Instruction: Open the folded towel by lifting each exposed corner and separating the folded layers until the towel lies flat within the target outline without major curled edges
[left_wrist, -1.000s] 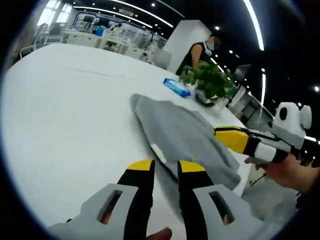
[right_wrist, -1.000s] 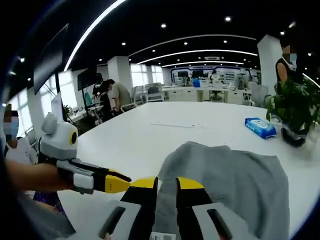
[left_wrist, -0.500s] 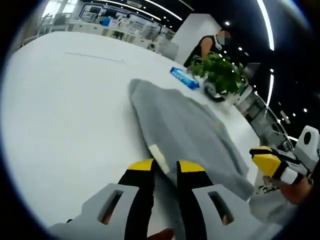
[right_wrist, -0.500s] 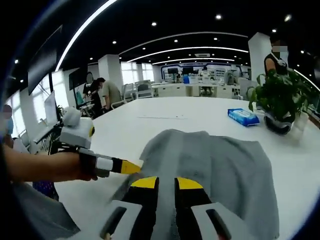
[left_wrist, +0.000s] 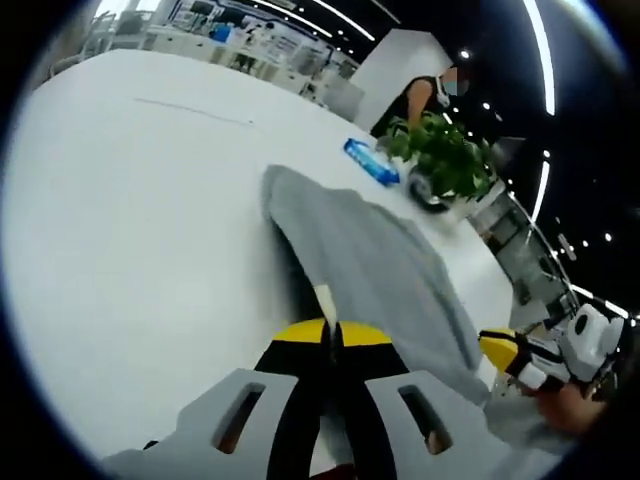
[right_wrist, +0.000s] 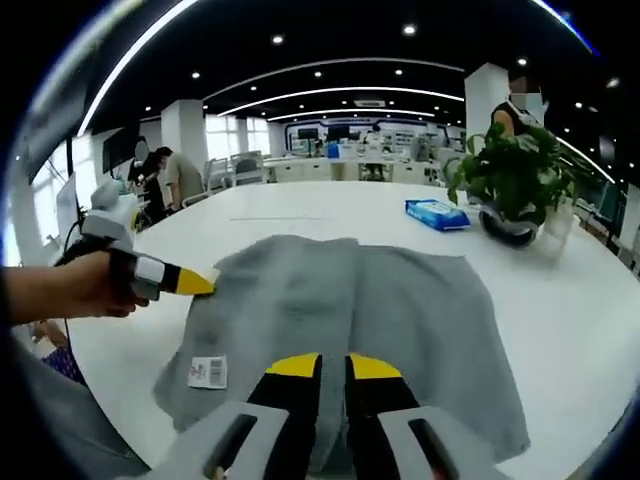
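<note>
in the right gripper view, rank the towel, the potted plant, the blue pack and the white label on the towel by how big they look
1. Towel, by far the largest.
2. Potted plant.
3. Blue pack.
4. White label.

The pack and label look close in size. The label lies much nearer the camera, so that last pair is unsure.

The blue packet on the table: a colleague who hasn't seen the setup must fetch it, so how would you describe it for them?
Start at the big white table with the grey towel spread on it. Beyond the towel's far edge stands a leafy potted plant; the blue packet lies flat on the table beside it. It is the one bright blue thing there, low and oblong with a pale top panel.
</note>
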